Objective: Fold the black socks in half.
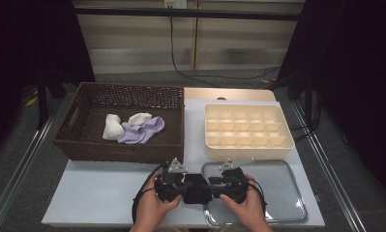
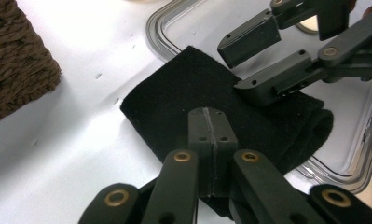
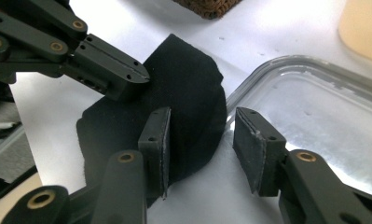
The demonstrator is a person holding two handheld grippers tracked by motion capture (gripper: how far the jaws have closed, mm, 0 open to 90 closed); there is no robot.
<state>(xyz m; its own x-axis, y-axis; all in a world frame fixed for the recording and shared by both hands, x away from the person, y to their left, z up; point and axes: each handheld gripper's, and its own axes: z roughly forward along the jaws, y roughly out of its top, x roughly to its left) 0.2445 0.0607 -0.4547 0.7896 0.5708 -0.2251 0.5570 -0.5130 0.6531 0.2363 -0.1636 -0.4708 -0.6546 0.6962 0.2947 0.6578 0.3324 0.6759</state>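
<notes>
A folded black cloth point(image 1: 196, 188) is seen at the 6 o'clock edge of the white table point(image 1: 98, 188), lying partly on the tabletop and partly over the left rim of a clear lid point(image 1: 277, 193). The left gripper point(image 1: 183, 187) is closed, its jaws pressed together on the near edge of the black cloth point(image 2: 197, 98), so the cloth is pinched there. The right gripper point(image 1: 215, 186) is held at the cloth's 3 o'clock side with its jaws parted to a middling gap; in the right gripper view one jaw is seen against the cloth point(image 3: 183, 93) and the other over the lid point(image 3: 314, 107), with no grip made. At 10 o'clock a brown wicker basket point(image 1: 84, 145) is placed, holding a lilac cloth point(image 1: 144, 131) and two white bundles point(image 1: 113, 128). At 1 o'clock a cream divided box point(image 1: 248, 150) is set just behind the lid.
</notes>
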